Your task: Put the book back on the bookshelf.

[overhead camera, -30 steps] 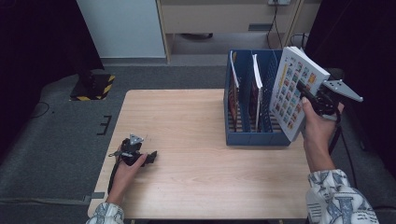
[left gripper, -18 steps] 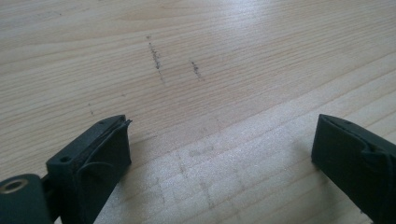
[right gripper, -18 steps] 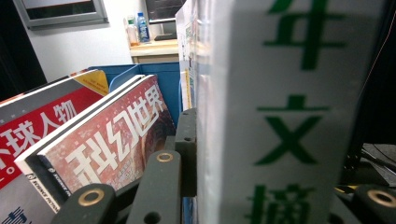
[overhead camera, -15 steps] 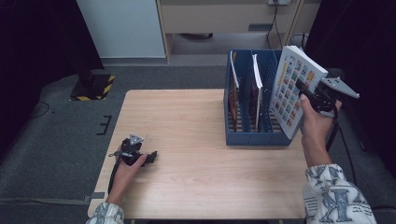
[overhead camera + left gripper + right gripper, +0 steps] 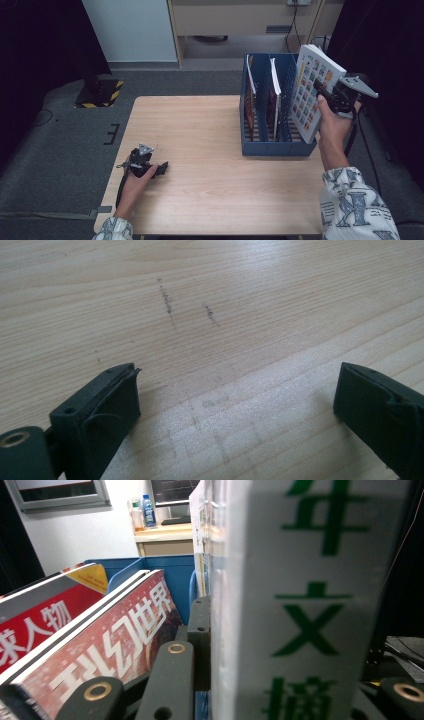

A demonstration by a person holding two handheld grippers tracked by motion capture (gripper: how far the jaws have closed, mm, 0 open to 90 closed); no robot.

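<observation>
Resting on the worktop at the right: a blue file rack with 2 magazines standing in its slots. Hovering tilted above its rightmost slot: a thick book, clamped near the spine edge by the right gripper. Judging it stiff, fairly heavy, glossy and liable to slip. Hiding its lower corner behind the rack wall. Idling on the wood: left gripper, jaws wide apart, holding nothing.
</observation>
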